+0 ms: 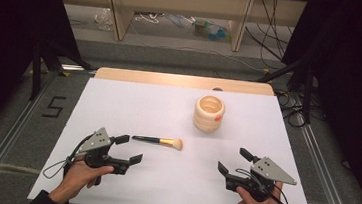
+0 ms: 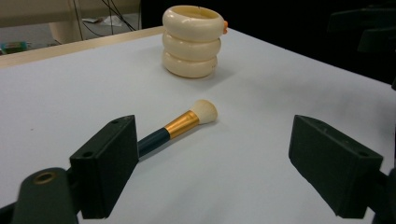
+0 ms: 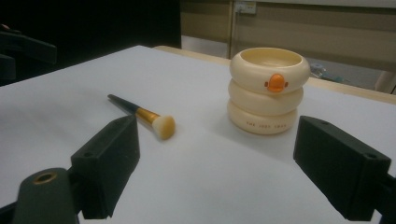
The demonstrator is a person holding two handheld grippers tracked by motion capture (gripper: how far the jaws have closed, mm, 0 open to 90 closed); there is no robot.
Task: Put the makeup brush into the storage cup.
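Note:
A makeup brush [image 1: 159, 141] with a dark handle, gold ferrule and cream bristles lies flat on the white table [image 1: 133, 102], left of centre. It also lies just beyond my left jaw in the left gripper view [image 2: 180, 125] and shows in the right gripper view [image 3: 144, 115]. A cream ringed cup [image 1: 209, 113] with an orange duck bill stands upright behind it [image 2: 192, 41] [image 3: 269, 90]. My left gripper [image 1: 128, 148] is open, just left of the brush handle. My right gripper [image 1: 235, 160] is open near the front right, with nothing between its jaws.
The table's far edge is a bare wooden strip [image 1: 183, 80]. Beyond it are wooden shelf legs [image 1: 120, 11] and loose cables [image 1: 271, 35] on the floor. Dark curtains hang on both sides. A "5" mark [image 1: 54, 106] is on the floor at left.

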